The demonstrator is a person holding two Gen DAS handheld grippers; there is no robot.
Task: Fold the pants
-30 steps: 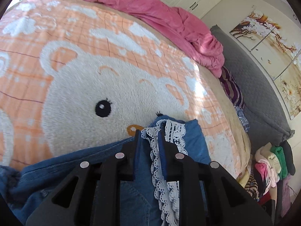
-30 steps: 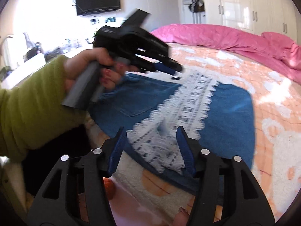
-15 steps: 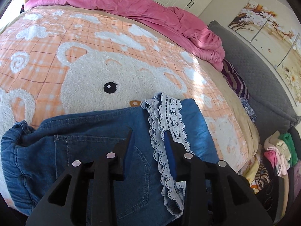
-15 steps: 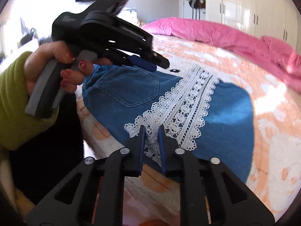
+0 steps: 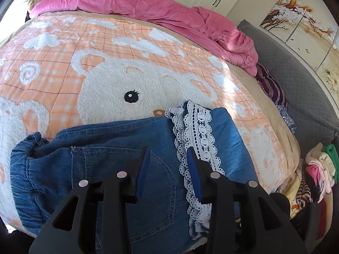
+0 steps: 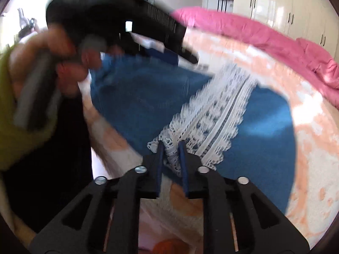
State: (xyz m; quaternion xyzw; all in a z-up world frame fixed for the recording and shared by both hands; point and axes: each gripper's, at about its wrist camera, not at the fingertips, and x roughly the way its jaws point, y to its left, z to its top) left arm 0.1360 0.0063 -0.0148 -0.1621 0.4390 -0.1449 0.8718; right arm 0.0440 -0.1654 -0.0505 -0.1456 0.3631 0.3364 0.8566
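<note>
Pants (image 5: 118,169) were blue denim, white lace trim (image 5: 199,131). Blanket (image 5: 106,48) was orange plaid, white bear print. Duvet (image 5: 148,6) was pink. Gripper pads (image 5: 142,169) were blue.

The right wrist view is smeared by motion blur. At ten o'clock the left gripper (image 6: 118,23) is a dark streak, its fingers indistinguishable, and the hand (image 6: 42,63) holding it is only a blur of skin against a green sleeve (image 6: 12,139) cut off by the frame. The lace trim (image 6: 214,114) loses its pattern toward one o'clock. In the left wrist view, the jeans (image 5: 110,169) run under the gripper body at six o'clock, hiding their near edge.
</note>
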